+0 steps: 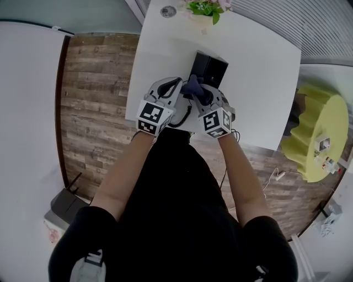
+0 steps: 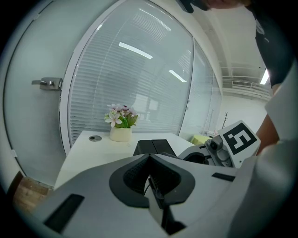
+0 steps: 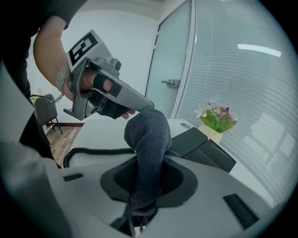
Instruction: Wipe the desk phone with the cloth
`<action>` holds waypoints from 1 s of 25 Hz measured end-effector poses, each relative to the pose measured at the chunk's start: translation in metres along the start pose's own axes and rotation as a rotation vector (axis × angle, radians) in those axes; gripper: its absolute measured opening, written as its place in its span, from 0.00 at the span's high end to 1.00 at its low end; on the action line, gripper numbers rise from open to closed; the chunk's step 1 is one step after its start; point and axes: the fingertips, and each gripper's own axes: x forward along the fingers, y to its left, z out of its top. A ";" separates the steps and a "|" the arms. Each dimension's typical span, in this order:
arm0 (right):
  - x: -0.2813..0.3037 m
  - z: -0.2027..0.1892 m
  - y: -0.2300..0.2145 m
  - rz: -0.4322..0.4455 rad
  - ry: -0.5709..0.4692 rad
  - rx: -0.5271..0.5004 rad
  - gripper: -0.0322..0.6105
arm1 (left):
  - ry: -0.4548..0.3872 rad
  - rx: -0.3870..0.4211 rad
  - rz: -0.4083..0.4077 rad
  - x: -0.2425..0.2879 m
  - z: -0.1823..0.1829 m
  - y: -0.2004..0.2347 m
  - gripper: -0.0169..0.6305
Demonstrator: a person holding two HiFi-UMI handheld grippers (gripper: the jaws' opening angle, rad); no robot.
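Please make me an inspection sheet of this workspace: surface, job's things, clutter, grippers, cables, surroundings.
Surface: white desk.
Job's things: black desk phone on the desk; dark cloth held close to it.
Clutter: potted flowers and round desk cap at the far edge.
Grippers: left gripper shut, empty; right gripper shut on the cloth.
Cables: coiled phone cord on the desk; white cable on the floor.
Surroundings: wood floor, glass wall with blinds, yellow ribbed object.

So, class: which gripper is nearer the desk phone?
Right. The right gripper, holding the cloth, sits at the desk phone's near edge; the left gripper is off to its left.
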 end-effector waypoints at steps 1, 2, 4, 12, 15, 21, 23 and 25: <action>0.000 -0.001 0.004 0.006 0.004 -0.003 0.80 | 0.001 -0.001 0.001 -0.001 -0.001 -0.001 0.96; -0.001 -0.002 0.007 0.011 0.007 -0.005 0.80 | 0.003 -0.001 0.001 -0.002 -0.003 -0.002 0.96; -0.001 -0.005 0.013 0.021 0.012 -0.012 0.80 | 0.004 -0.002 0.002 -0.004 -0.005 -0.003 0.96; -0.002 -0.013 0.035 0.068 0.033 -0.017 0.80 | 0.006 -0.002 0.007 -0.009 -0.009 -0.007 0.96; -0.003 -0.017 0.046 0.095 0.046 -0.017 0.80 | 0.005 -0.001 0.011 -0.011 -0.010 -0.010 0.96; -0.005 -0.027 0.065 0.155 0.076 -0.022 0.80 | -0.009 0.007 0.027 -0.018 0.000 -0.011 0.96; -0.009 -0.030 0.070 0.178 0.072 0.016 0.80 | -0.022 0.013 0.032 -0.024 0.008 -0.012 0.96; -0.018 -0.027 0.066 0.174 0.043 0.068 0.80 | -0.041 0.023 0.036 -0.031 0.020 -0.014 0.96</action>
